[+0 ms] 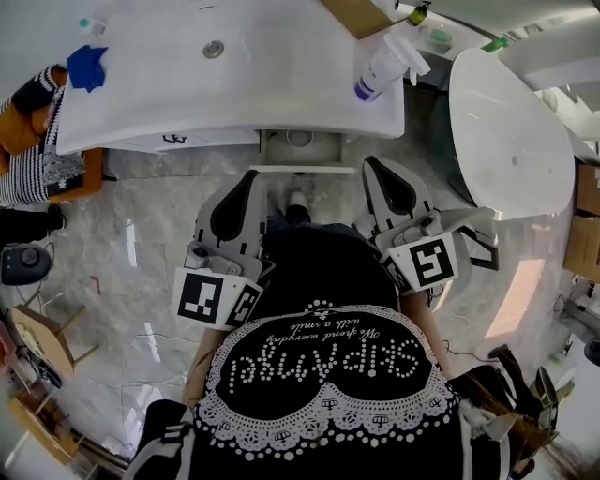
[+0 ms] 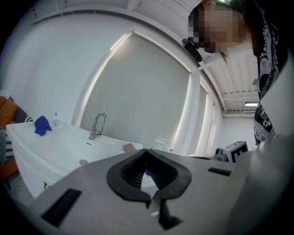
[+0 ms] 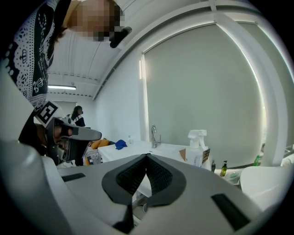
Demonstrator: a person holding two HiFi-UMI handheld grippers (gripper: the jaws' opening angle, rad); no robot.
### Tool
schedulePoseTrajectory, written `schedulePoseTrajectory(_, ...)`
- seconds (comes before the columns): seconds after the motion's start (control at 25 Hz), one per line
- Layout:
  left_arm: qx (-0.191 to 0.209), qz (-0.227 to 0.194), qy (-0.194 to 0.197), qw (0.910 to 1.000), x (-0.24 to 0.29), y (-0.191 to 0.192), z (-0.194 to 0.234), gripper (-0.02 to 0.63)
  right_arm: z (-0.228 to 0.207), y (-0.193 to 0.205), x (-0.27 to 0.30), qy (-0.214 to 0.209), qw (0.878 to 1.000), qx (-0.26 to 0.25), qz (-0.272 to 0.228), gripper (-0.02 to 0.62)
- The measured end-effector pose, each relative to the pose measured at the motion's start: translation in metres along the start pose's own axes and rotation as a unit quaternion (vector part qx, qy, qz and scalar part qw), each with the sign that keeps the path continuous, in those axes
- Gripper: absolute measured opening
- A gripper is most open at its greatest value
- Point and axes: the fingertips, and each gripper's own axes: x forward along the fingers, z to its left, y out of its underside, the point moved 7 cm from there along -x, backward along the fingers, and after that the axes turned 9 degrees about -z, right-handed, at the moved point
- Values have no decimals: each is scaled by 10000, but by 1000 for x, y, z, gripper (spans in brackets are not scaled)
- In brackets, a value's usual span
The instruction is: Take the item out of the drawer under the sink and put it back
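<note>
while both sets of jaws are pressed together at the tips with nothing between them, the left gripper [image 2: 147,151] and the right gripper [image 3: 147,156] hang side by side in front of the wearer's chest, each pointing toward the sink unit and just a little downward. in the head view each carries its marker cube [image 1: 216,298] at the near end, and the two grippers are apart, with a gap between them. straight ahead of that gap, under the front edge of the white sink counter [image 1: 234,94], the drawer [image 1: 302,150] stands pulled out a little, and a pale round item [image 1: 300,138] shows inside it, too small to make out; neither gripper touches it. on the counter sit a drain [image 1: 214,49], a chrome faucet [image 2: 97,125], a blue cloth [image 1: 87,67] near the left end, a white spray bottle [image 1: 386,66] near the right end and a piece of cardboard [image 1: 356,13] behind it. to the right of the counter stands a large white rounded fixture [image 1: 506,131]. grey marbled floor [image 1: 150,244] spreads below, and a person in a striped top [image 1: 28,169] sits at the far left.
</note>
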Motion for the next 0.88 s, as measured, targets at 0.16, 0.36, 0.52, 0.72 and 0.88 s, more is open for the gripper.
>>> schedulePoseTrajectory(0.16,20,-12,-9,10000,0,-2,0,3,-1,-2,-3,55,9999,3,-103,18)
schedulePoseTrajectory(0.36,52,-50,-58,10000,-2,-3,2,3,4,-3,-6,-1,9998,-22,-199,18)
schedulePoseTrajectory(0.52,81,-64,-43,9999,0,-4,1,3,4,-2,-7,-67,9995,-115,-275,18)
schedulePoseTrajectory(0.72,100,-92,-5,9999,-1,-3,1,3,5,0,-10,70,9998,-2,-163,19)
schedulePoseTrajectory(0.88,85,-116,-25,9999,-2,-2,1,3,15,5,-9,-109,9991,-414,-24,18)
